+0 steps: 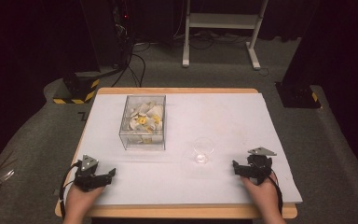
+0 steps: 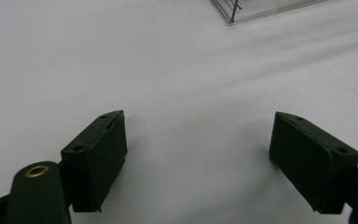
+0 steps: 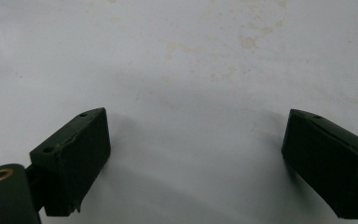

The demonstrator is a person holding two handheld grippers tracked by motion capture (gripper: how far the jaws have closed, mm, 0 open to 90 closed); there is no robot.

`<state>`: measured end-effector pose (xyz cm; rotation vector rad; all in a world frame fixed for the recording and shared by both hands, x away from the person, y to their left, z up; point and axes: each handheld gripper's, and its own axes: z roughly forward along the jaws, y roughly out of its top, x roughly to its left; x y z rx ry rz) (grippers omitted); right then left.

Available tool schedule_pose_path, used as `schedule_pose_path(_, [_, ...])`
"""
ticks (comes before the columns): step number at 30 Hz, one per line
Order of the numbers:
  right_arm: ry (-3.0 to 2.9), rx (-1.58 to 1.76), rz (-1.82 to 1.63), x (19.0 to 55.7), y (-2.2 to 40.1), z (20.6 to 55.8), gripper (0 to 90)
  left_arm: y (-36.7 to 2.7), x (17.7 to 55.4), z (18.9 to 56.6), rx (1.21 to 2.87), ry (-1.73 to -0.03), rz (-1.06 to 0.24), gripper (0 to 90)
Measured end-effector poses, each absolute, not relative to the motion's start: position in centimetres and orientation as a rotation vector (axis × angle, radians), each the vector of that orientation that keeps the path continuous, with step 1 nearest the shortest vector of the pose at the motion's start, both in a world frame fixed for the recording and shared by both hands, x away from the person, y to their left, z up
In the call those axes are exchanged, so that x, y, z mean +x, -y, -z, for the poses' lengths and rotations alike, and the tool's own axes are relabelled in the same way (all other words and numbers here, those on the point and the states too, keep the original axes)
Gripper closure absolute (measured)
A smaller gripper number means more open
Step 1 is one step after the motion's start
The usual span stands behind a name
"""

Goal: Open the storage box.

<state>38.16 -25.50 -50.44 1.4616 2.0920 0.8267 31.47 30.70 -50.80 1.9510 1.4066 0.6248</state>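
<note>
The clear box (image 1: 142, 122) stood on the white-covered tabletop (image 1: 223, 182), left of centre, holding pale and yellow pieces whose nature could not be told. Its walls looked stiff, smooth and likely slippery; a grip across opposite walls near the rim seemed advisable. The left tongs (image 1: 111, 173) rested near the front edge, spread, with nothing between the jaws. A small clear glass cup (image 1: 202, 150), probably light and fragile, stood right of the box. The right tongs (image 1: 236, 168) were likewise spread and empty.
</note>
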Motion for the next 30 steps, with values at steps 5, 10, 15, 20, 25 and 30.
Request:
schedule_pose_path(5, [-2.090, 1.461, -0.825, 38.1, 25.5, 50.4, 7.8, -30.4, 31.4, 50.8, 1.954, -1.426, -0.653, 16.6])
schedule_pose_path(10, [-2.090, 1.461, -0.826, 38.1, 25.5, 50.4, 7.8, -30.2, 31.1, 50.4, 1.971, -1.382, -0.634, 15.8])
schedule_pose_path(15, [-2.086, 1.461, -0.819, 38.1, 25.4, 50.4, 8.0, -30.3, 30.8, 49.8, 1.957, -1.340, -0.622, 15.9])
schedule_pose_path(20, [-2.086, 1.462, -0.824, 38.1, 25.4, 50.4, 7.9, -30.3, 30.6, 49.4, 1.943, -1.308, -0.624, 15.9])
schedule_pose_path(25, [-2.091, 1.467, -0.827, 38.1, 25.5, 50.4, 8.0, -30.1, 30.4, 49.3, 1.936, -1.292, -0.630, 15.4])
schedule_pose_path(30, [-2.091, 1.461, -0.825, 38.1, 25.5, 50.4, 8.2, -29.8, 30.2, 48.9, 1.926, -1.274, -0.621, 15.3])
